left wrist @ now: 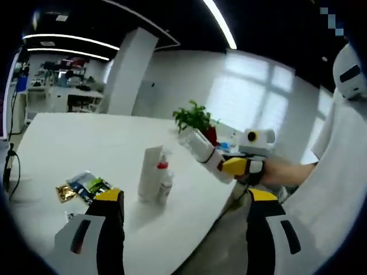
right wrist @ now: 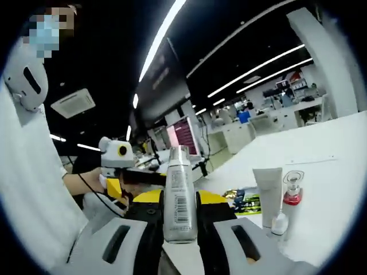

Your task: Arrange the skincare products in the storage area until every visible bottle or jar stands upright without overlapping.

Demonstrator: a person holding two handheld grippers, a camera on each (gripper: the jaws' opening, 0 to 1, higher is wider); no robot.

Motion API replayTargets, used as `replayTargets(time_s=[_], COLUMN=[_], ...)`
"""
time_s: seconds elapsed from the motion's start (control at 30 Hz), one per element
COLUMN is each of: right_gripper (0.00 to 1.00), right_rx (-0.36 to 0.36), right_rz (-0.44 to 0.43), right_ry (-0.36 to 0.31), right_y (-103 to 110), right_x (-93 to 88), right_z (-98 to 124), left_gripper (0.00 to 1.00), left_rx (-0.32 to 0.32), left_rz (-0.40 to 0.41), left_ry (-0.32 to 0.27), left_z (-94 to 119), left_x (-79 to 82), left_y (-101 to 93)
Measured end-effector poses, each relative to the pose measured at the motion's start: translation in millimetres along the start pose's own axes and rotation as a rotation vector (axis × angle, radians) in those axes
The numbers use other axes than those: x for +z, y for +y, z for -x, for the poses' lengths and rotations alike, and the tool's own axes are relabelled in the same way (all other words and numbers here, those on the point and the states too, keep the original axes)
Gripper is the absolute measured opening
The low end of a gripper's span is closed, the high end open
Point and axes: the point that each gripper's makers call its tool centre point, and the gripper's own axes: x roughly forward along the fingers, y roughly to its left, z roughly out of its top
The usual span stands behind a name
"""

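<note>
My right gripper [right wrist: 179, 199] is shut on a white bottle with a silver cap [right wrist: 179, 192], which stands upright between the jaws and shows a barcode. In the left gripper view that bottle [left wrist: 200, 149] is tilted in the air off the table's right edge, with the right gripper [left wrist: 236, 166] closed around it. My left gripper [left wrist: 184, 196] is open with nothing between its fingers. On the table stand a white tube [left wrist: 150, 172], a clear bottle with a red collar [left wrist: 163, 165] and a small white bottle [left wrist: 167, 187], close together. The same three things, the tube [right wrist: 268, 188], the red-collared bottle [right wrist: 292, 189] and the small bottle [right wrist: 279, 223], appear to the right of the held bottle.
Colourful sachets [left wrist: 83, 186] lie on the white table [left wrist: 86, 143] left of the tube. A potted plant [left wrist: 195, 117] stands at the far edge. The person's white sleeve [left wrist: 338, 172] is at the right. The left gripper [right wrist: 117, 184] shows at the left, off the table.
</note>
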Motion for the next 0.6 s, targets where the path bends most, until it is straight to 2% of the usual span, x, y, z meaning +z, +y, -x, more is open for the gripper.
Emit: replayTargets(time_s=[0.07, 0.2, 0.3, 0.37, 0.6], right_gripper=[0.2, 0.21, 0.21, 0.21, 0.21], right_rx=[0.043, 0.066, 0.093, 0.121, 0.183], right_rz=[-0.006, -0.001, -0.005, -0.013, -0.028], right_ry=[-0.003, 0.002, -0.004, -0.01, -0.003], right_y=[11, 20, 29, 36, 53], right_x=[-0.4, -2.3, -1.1, 0.1, 0.0], right_z=[-4, -9, -14, -16, -21], left_gripper=[0.75, 0.71, 0.63, 0.54, 0.43], left_rx=[-0.018, -0.043, -0.066, -0.086, -0.142], left_rz=[0.011, 0.013, 0.008, 0.0, 0.024], left_ry=[-0.029, -0.059, -0.068, -0.069, -0.133], left_z=[3, 7, 8, 7, 10], left_x=[6.1, 13.5, 15.6, 15.2, 24.2], left_y=[-2.3, -8.5, -16.4, -21.3, -33.8])
